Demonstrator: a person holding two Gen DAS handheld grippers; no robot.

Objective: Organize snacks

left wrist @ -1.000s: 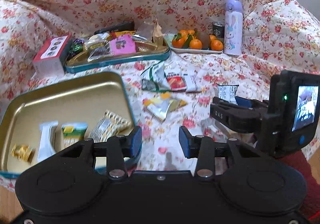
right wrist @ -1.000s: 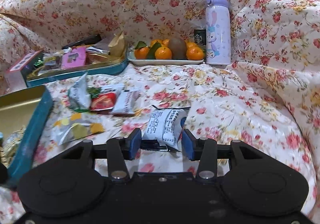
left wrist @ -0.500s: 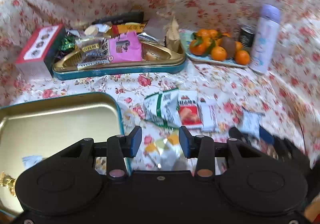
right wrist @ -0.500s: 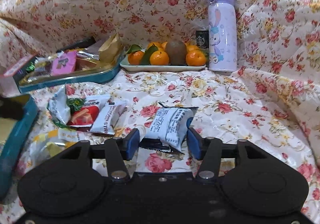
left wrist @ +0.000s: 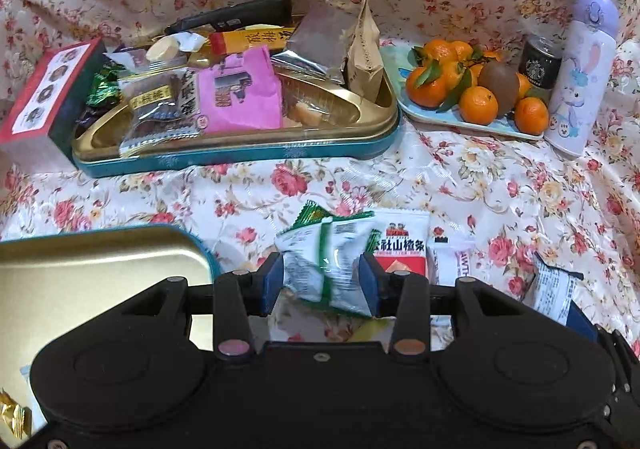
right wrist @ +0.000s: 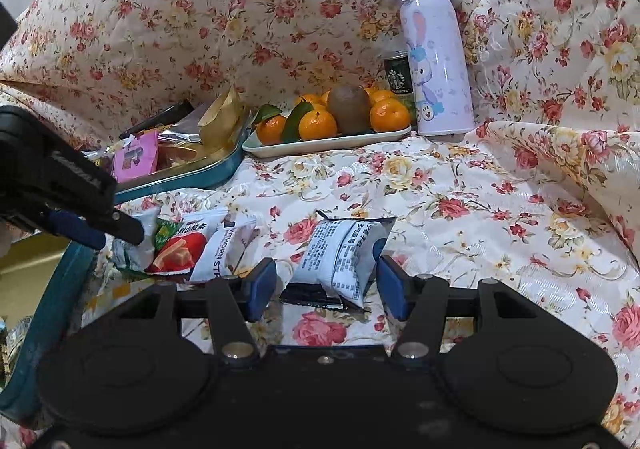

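Straddling green-white packet (left wrist: 324,269), left hand-held gripper (left wrist: 320,283) released (newly arrived), right hand-held gripper (right wrist: 326,285) widened, released.

Glossy gold metal tin (left wrist: 372,121) is reflecting light, resting on satin-sheened floral cloth (left wrist: 480,185) beside crinkled plastic packets (left wrist: 324,261).

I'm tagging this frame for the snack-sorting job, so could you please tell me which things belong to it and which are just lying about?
Part of the job:
- green-and-white packet, between the left gripper fingers
- white printed packet, between the right gripper fingers
- red hawthorn packet
- near gold tin
- far tin

Lying about:
- fruit plate
- purple flask
- coffee can
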